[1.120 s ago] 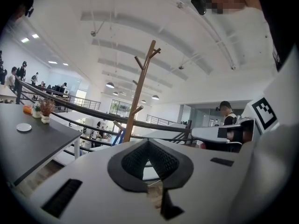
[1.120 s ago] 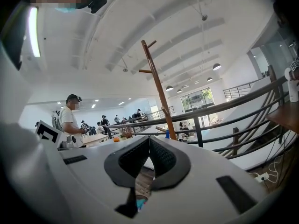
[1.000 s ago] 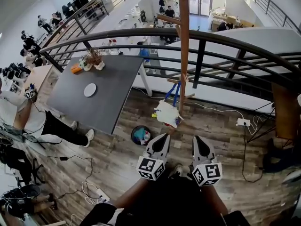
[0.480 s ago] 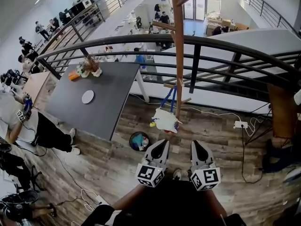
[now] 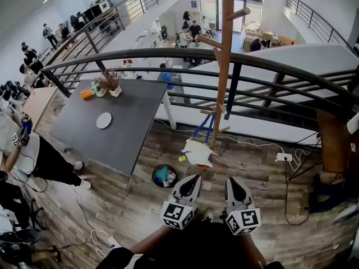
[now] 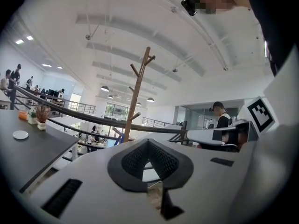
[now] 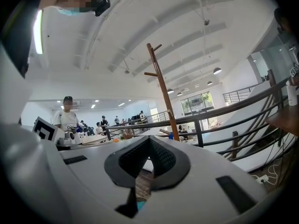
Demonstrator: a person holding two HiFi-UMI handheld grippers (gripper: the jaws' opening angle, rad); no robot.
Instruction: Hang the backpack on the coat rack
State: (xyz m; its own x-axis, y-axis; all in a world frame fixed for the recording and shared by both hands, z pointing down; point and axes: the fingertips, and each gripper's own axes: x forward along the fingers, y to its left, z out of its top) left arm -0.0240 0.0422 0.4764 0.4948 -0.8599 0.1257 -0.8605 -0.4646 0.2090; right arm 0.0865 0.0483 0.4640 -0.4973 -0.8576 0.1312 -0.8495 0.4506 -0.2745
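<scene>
Wooden coat rack [image 5: 225,49] sits further right; backpack [image 5: 197,152] apparently unmoved below.

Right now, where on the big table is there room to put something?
Bare: the grey table from the white disc across to the edge by the coat rack. Crowded: its far corner, with the potted plant and an orange thing.

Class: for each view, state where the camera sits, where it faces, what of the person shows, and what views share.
Head view: on the head, facing steeply down at backpack and coat rack; left gripper, right gripper show.
Left gripper view: rides that gripper, facing along shut jaws.
Right gripper view: same.
Shared: the coat rack.
</scene>
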